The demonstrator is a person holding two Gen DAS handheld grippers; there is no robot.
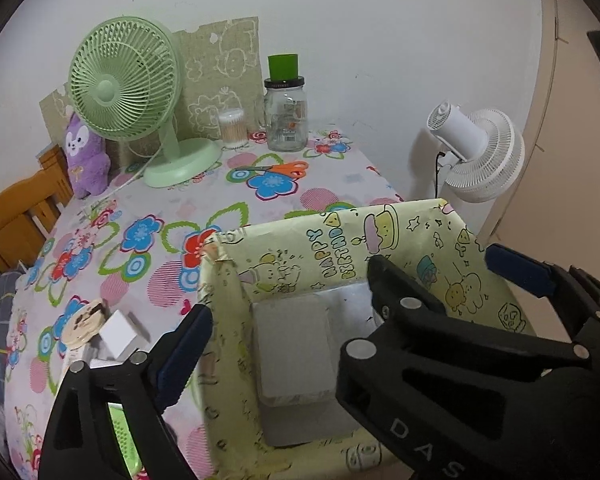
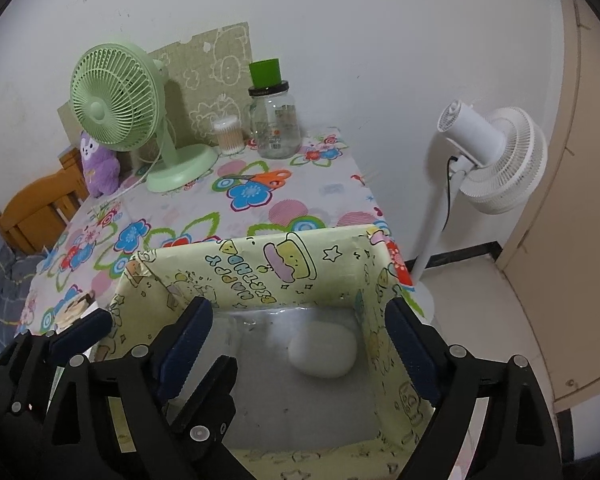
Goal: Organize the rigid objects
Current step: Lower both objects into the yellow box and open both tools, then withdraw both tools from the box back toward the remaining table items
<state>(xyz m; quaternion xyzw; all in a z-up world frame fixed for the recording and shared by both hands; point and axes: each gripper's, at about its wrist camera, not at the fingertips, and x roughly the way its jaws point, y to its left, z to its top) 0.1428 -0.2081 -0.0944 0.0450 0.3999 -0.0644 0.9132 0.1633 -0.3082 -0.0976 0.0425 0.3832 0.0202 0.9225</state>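
green fan (image 1: 120,88), jar (image 1: 286,116), scissors (image 1: 278,170) stand beyond the box (image 1: 340,236).

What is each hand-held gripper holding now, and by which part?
Nothing. The left hand-held gripper stands open over the gray flat box in the decorated box. The right hand-held gripper stands open above the white oval object.

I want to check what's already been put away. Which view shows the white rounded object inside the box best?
The right wrist view: the white rounded object lies unobstructed on the floor of the box. In the left wrist view a hand-held gripper hides it.
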